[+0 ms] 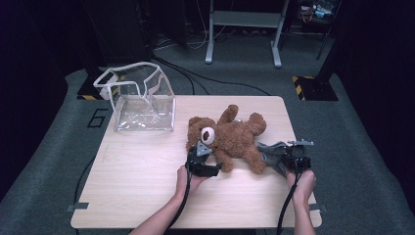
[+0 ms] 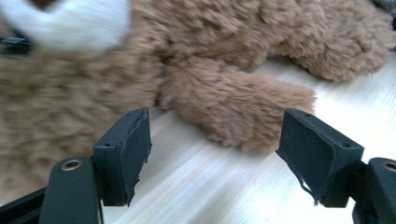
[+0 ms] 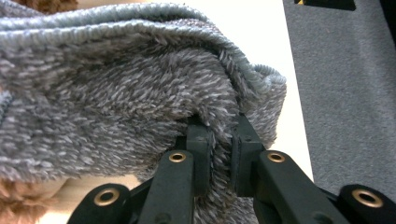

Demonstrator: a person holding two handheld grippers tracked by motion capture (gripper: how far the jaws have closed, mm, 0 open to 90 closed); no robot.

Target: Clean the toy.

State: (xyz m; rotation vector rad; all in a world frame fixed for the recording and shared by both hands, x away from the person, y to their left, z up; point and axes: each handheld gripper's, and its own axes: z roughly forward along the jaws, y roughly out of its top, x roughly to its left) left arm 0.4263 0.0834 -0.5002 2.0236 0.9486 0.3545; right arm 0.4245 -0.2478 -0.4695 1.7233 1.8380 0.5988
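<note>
Dark lab floor, pale wood table point(image 1: 147, 196); clear plastic bin point(image 1: 142, 100) at far left corner, well apart from the work. Brown teddy bear point(image 1: 230, 137) lying on its back mid-table, head toward the left, one arm point(image 2: 233, 109) stretched out over the wood. Left gripper point(image 1: 201, 155) just beside the bear's head and chest, jaws spread wide with nothing between the pads point(image 2: 133, 149); bear's arm just ahead of the gap, not yet inside it. Right gripper point(image 3: 219, 154) clamped tight on a fold of grey fleece cloth point(image 3: 116, 98), held close by the bear's leg at the right. Probably a garment or small blanket for the bear; shape unclear from the bunched fabric. Judged step: steadying the bear with the left while bringing the fleece over with the right. To do well: advance left jaws squarely around the arm before closing, take the limb and not loose fur; keep fleece pinched near its hem, lift clear of table, avoid dragging the bear toward the edge.
</note>
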